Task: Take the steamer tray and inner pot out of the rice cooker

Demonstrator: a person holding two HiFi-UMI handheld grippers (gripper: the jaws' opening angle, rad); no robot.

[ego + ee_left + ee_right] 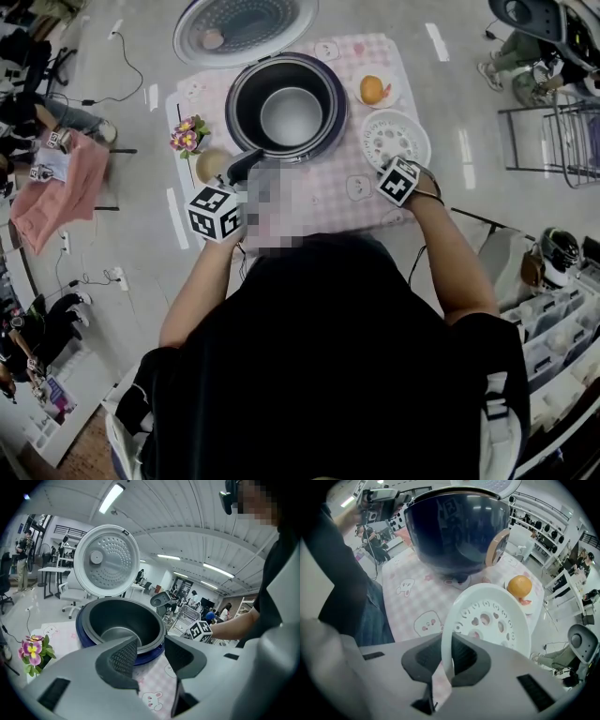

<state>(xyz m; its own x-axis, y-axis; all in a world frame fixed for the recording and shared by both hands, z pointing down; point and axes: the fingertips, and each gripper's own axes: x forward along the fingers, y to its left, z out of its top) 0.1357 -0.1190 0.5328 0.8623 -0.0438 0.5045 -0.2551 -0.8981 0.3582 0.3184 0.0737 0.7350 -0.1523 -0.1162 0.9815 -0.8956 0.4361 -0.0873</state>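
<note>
Tray point(487, 620): out of the cooker point(454, 531), on or just above the bench point(412, 597) to the cooker's right.
Right gripper point(447, 656): jaws narrow, clamped on the tray's near rim.
Pot point(123, 620): seated in the cooker.
Left gripper point(151, 649): jaws wide, empty, just short of the pot's near rim; likely the nearer hand for it.

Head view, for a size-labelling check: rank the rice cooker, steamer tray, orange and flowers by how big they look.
1. rice cooker
2. steamer tray
3. flowers
4. orange
The last two look close in size; the flowers spread only slightly wider.
</note>
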